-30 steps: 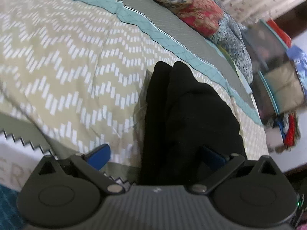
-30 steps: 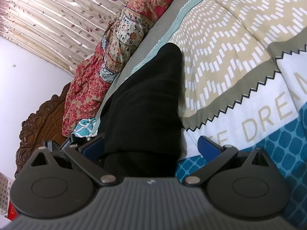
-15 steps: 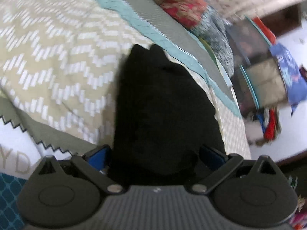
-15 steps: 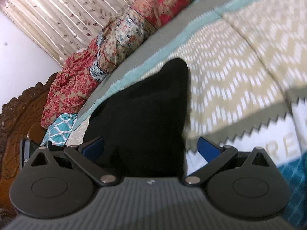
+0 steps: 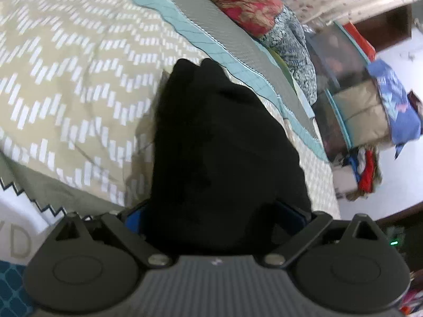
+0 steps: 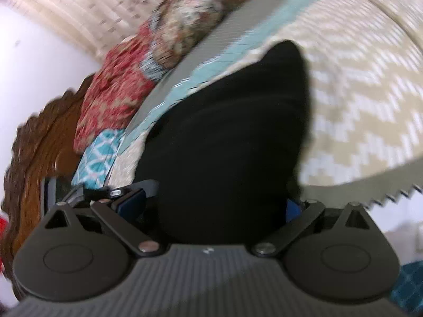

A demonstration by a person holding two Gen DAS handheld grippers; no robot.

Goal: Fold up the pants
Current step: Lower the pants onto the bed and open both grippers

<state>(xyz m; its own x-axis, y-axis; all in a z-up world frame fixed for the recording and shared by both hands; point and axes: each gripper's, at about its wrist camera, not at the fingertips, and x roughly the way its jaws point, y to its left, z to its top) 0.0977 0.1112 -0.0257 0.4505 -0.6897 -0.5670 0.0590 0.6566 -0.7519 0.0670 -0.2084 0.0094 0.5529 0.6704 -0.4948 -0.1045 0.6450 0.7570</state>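
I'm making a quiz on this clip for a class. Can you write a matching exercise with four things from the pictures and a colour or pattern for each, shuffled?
Things:
1. pants
2. bedspread
3. headboard
4. pillow

Colours or patterns:
A. carved brown wood
B. red floral
C. plain black
D. beige with white zigzags

Pairs: 1-C, 2-D, 3-A, 4-B

Pale capital letters, partly cut off and reading "YD", stand on the white band of the bedspread [image 5: 23,206], left wrist view.
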